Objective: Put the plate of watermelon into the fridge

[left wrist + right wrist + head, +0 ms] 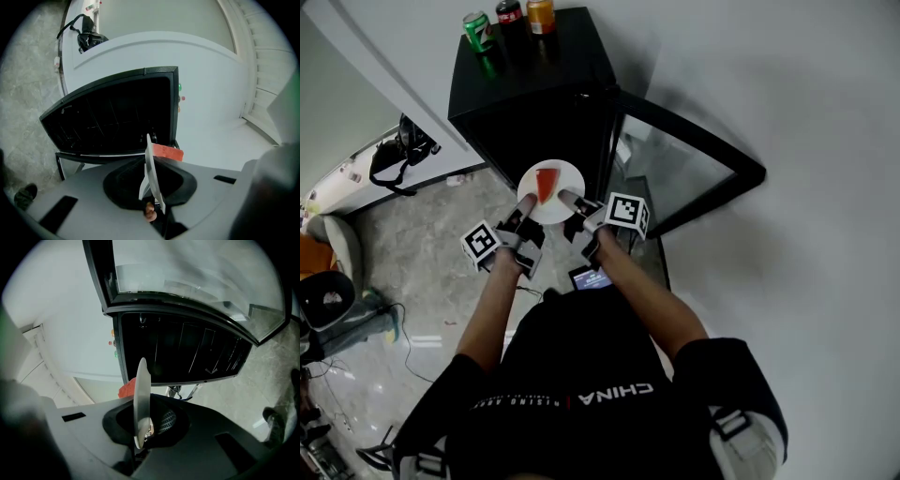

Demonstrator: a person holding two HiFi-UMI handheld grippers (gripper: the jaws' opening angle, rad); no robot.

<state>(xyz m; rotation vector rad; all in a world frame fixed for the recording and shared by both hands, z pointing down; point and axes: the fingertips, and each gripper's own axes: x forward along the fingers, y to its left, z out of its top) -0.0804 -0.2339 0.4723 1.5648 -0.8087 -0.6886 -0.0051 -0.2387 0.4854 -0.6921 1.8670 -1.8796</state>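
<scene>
Two grippers carry the whole load, and that looks like the weak point. Low in the head view, the left gripper [523, 214] and the right gripper [575, 208] each have their jaws closed on the rim of the white plate [550, 192], one on either side. Each gripper view shows the plate edge-on, pinched between that gripper's jaws.

The red watermelon slice [546, 184] lies loose on the middle of the plate. The plate hangs in the air at mid-frame, just in front of the fridge's open mouth and not yet inside. Nothing but a thin rim grip holds it. If one hand runs ahead of the other or rolls, I'd expect the plate to tip and the slice to slide off onto the floor [422, 244]. A smooth rim could also slip out of one grip, leaving the plate hanging from the other.

Past the plate, the black fridge [534, 103] has a dark opening. The right gripper view shows wire shelves [187, 352] inside it. Coming in too low or too high would likely knock the plate's far edge against a shelf or the frame and jolt the fruit.

To the right of frame the glass door [694, 173] stands open close beside the right arm, so an elbow could nudge it.

Farthest up the frame, three cans [509, 17] stand on top of the fridge, and a hard bump might topple them.
</scene>
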